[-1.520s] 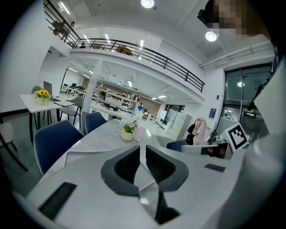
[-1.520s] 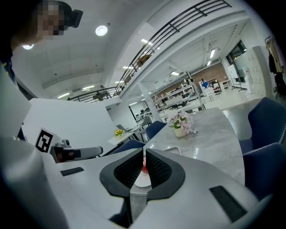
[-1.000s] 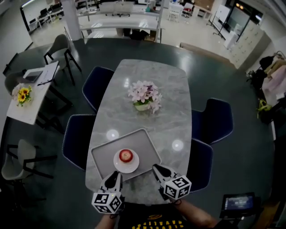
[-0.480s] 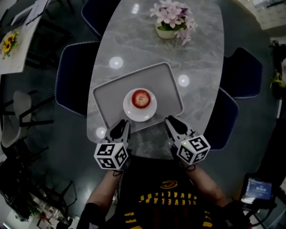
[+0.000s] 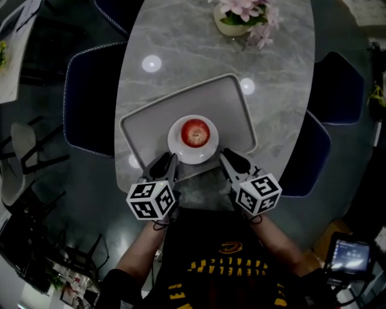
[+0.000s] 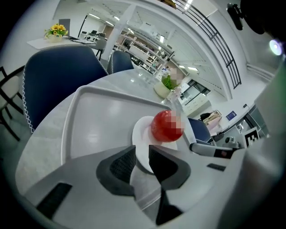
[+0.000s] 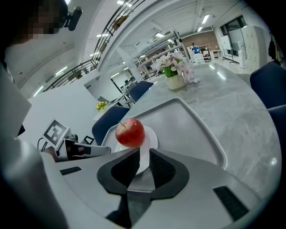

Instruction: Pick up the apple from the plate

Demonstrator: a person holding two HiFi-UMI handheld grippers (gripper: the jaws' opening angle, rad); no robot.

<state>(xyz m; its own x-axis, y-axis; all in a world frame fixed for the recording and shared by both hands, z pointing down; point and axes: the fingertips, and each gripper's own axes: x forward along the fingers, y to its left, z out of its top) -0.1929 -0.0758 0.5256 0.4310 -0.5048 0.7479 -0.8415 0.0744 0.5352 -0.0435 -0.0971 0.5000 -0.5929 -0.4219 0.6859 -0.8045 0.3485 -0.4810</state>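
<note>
A red apple (image 5: 195,131) rests on a small white plate (image 5: 192,152), which sits in a grey tray (image 5: 151,127) at the near end of the marble table. My left gripper (image 5: 165,165) hovers at the plate's near-left rim and my right gripper (image 5: 233,162) at its near-right rim, both pointing at the apple. Through the left gripper view the apple (image 6: 166,126) stands just beyond the left gripper (image 6: 141,154). The right gripper view has the apple (image 7: 130,132) just past the right gripper (image 7: 144,156). Each pair of jaws is nearly together and holds nothing.
A pot of pink flowers (image 5: 242,14) stands at the far end of the table (image 5: 181,48). Navy chairs (image 5: 90,102) (image 5: 338,78) line both sides. A small lit screen (image 5: 351,256) lies on the floor at the lower right.
The head view has tilted further down and closed in on the table. Both grippers have moved forward to the plate's near rim. The apple has stayed on the plate.
</note>
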